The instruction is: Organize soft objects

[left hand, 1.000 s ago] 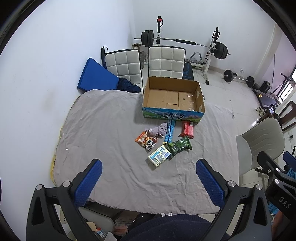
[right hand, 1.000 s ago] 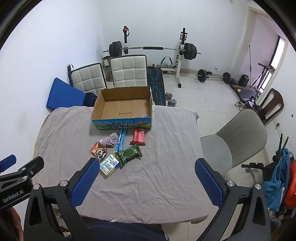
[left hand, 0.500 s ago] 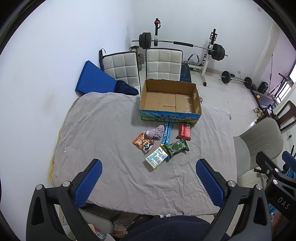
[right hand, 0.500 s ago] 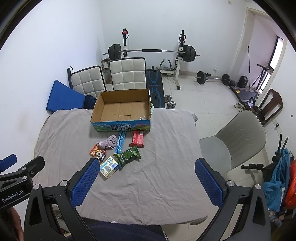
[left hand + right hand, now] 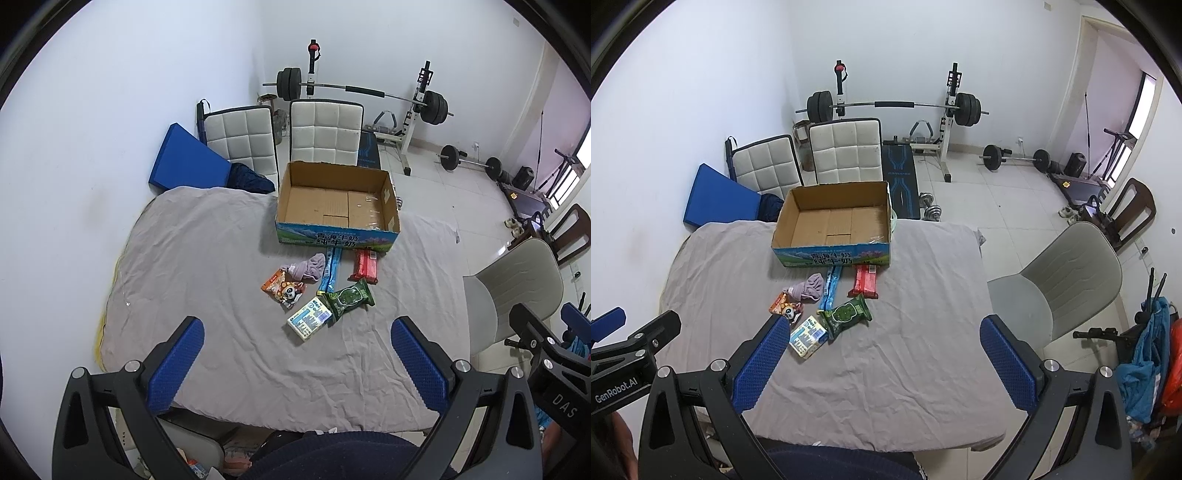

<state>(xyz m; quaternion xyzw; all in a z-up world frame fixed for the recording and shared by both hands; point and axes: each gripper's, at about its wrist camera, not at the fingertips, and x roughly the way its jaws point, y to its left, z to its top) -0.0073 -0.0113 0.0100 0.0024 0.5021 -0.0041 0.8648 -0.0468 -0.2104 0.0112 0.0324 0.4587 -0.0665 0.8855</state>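
Observation:
An open, empty cardboard box stands at the far side of a table under a grey cloth. In front of it lie a lilac cloth, a blue stick pack, a red pack, an orange panda snack bag, a green pack and a white-blue pack. My left gripper and right gripper are open and empty, high above the table's near edge.
Two white padded chairs and a blue mat stand behind the table. A grey chair is at the right. A barbell rack and weights are at the back.
Both grippers have drawn back and up a little, so the box and items look slightly smaller and farther. Nothing on the table has moved.

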